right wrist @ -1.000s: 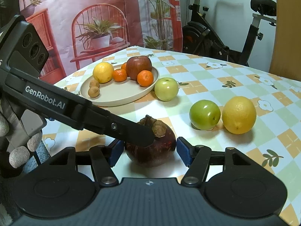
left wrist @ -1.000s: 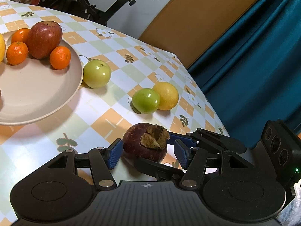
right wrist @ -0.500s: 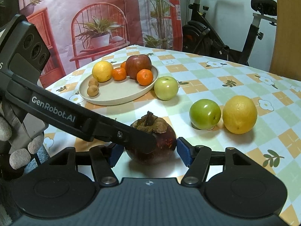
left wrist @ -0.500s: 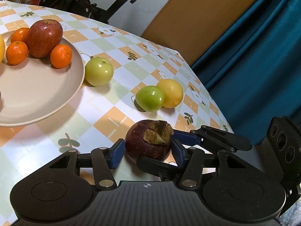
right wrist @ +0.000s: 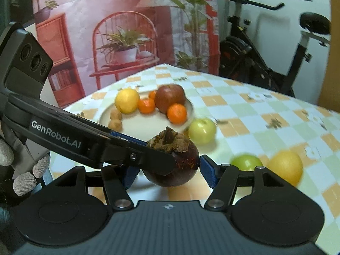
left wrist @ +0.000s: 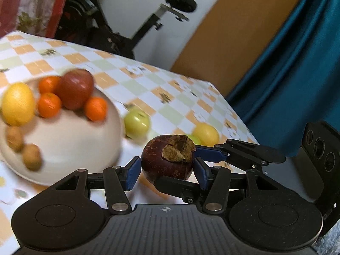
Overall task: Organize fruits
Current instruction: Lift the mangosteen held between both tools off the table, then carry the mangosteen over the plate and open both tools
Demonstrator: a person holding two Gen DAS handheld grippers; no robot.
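We see the mangosteen point(left wrist: 167, 159) lifted off the surface point(left wrist: 148, 89), pinched crosswise between left hand-held gripper point(left wrist: 166, 175) and right hand-held gripper point(right wrist: 170, 173); we judge uneven hand travel toward the far-left plate point(left wrist: 70, 148) could roll it free.

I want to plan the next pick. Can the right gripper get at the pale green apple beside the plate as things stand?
Probably not yet. The right gripper and the left gripper both close around the mangosteen, so its jaws are occupied. The pale green apple itself lies uncovered beside the plate.
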